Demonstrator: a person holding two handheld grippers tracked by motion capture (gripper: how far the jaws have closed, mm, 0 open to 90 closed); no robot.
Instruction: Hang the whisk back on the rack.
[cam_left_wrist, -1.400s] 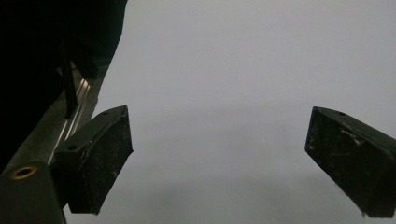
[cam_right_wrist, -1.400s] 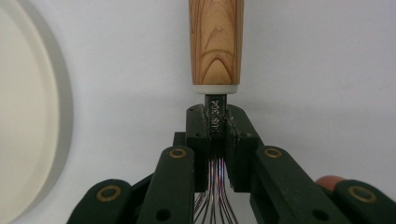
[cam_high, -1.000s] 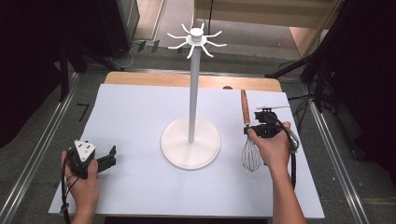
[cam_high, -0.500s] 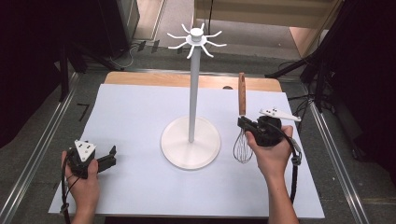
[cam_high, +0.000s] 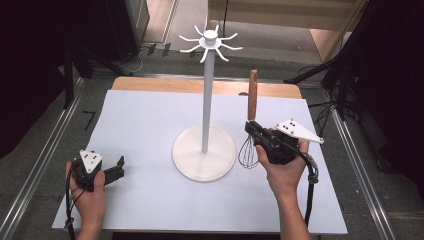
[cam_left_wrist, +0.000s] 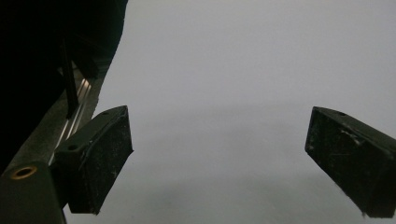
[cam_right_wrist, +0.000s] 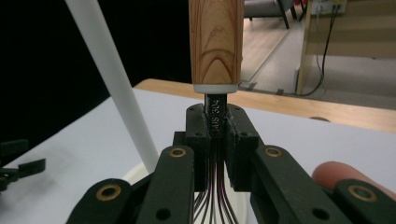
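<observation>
A whisk with a wooden handle (cam_high: 253, 94) and dark wire head (cam_high: 247, 152) is lifted off the table, handle up. My right gripper (cam_high: 255, 131) is shut on its metal neck (cam_right_wrist: 215, 113), just below the wooden handle (cam_right_wrist: 216, 42). A white stand (cam_high: 205, 95) with a round base (cam_high: 204, 153) and hook arms at the top (cam_high: 210, 42) rises to the left of the whisk; its pole (cam_right_wrist: 113, 84) leans across the right gripper view. My left gripper (cam_high: 116, 168) rests at the table's front left, open, with nothing between its pads (cam_left_wrist: 98, 161).
A white sheet (cam_high: 150, 120) covers the table, with a wooden strip (cam_high: 150, 84) along the far edge. Metal rails (cam_high: 45, 150) run along both sides. Cables and dark equipment legs (cam_high: 345, 75) stand beyond the right side.
My right gripper has lifted the whisk from lying on the table and swung it upright, moving left toward the stand. The left gripper has stayed still.
</observation>
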